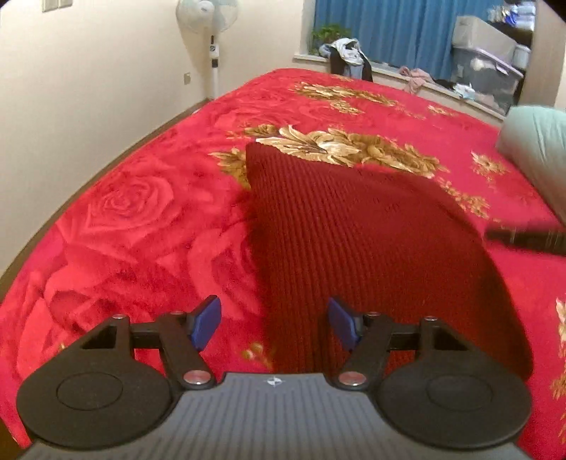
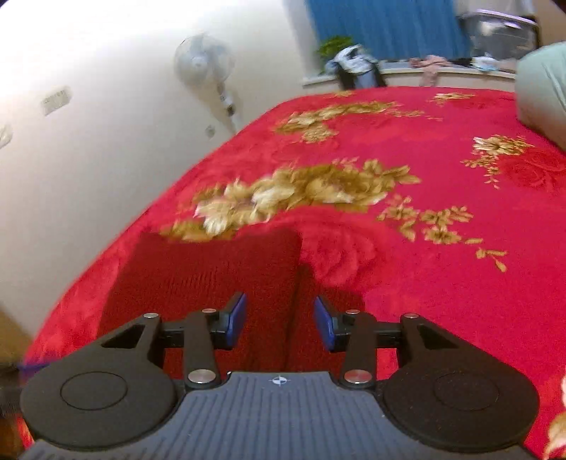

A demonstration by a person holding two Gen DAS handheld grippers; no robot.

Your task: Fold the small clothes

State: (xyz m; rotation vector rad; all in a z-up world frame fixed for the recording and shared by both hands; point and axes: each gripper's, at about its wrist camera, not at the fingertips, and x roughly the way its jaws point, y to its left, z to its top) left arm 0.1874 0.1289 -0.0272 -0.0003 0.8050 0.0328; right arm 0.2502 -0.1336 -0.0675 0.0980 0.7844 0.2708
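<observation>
Bedroom, cream walls, blue curtain (image 1: 389,32). Bed (image 1: 123,212): plush red blanket, rose relief, gold floral print. Standing fan (image 1: 207,17), white, by the wall. Pillow (image 1: 537,141), pale green, at the bed's right edge. Knit garment (image 1: 353,230): dark red, ribbed, lying flat on the blanket, directly ahead of and beneath both sets of fingers. Left gripper (image 1: 274,323): blue-padded fingers apart, empty. Right gripper (image 2: 279,322): fingers apart, empty, above the garment (image 2: 212,269).

knit garment (image 1: 361,240) lies on the bed blanket (image 1: 141,219); pillow (image 1: 537,141) far right, fan (image 1: 208,21) behind.
</observation>
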